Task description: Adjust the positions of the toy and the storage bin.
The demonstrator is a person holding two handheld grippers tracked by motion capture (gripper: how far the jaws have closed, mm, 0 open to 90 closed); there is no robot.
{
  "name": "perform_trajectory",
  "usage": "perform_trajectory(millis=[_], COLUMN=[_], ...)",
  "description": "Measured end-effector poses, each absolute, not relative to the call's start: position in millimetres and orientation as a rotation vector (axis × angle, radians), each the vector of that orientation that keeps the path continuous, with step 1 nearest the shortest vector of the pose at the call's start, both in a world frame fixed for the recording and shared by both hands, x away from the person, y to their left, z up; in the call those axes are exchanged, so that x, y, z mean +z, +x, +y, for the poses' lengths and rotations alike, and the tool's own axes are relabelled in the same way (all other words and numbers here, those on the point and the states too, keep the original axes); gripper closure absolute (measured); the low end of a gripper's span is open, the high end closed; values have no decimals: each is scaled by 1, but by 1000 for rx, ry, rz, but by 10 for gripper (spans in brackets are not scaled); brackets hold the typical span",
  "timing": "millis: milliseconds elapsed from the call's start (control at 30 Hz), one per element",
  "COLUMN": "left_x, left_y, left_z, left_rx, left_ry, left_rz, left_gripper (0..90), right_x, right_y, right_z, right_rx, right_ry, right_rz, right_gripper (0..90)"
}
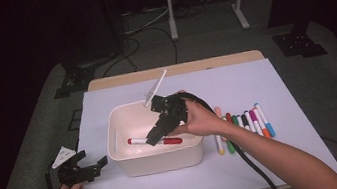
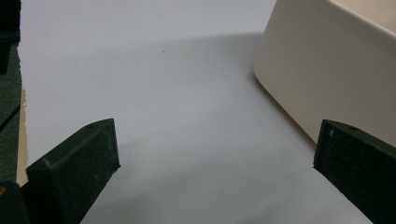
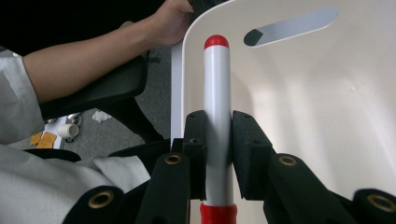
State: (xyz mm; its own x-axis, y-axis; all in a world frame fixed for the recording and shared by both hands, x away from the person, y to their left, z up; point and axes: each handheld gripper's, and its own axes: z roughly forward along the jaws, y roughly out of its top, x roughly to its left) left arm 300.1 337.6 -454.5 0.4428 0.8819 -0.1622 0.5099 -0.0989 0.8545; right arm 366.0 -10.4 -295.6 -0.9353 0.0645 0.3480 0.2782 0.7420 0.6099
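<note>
Near the table's left front corner, the left hand-held gripper [image 1: 83, 172] rests level, jaws wide, beside the bin [image 1: 121, 164]. Inside the bin, the right hand-held gripper [image 3: 218, 154] tilts down, clamping a red marker [image 1: 156, 141] above its floor.

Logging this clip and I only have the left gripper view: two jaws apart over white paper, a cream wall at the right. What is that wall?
Observer: It is the side of a cream bin standing on the paper-covered table.
Operator: Is the other gripper busy?
Observer: Yes, the right gripper is shut on a red-capped marker inside the bin.
Operator: Any more markers?
Observer: A row of coloured markers lies on the paper to the right of the bin.
Operator: And my gripper?
Observer: The left gripper sits open by the bin's left side, holding nothing.
</note>
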Motion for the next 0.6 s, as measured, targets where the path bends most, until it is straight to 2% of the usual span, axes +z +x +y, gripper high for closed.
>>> perform_trajectory(millis=[600], left_x=[-454], left_y=[299], left_z=[338], left_rx=[496], left_ry=[1744], left_rz=[1197], left_gripper=[0], right_x=[-326], right_y=[371], right_z=[17], right_rx=[-786], right_ry=[-214], right_rz=[-2686], right_gripper=[759])
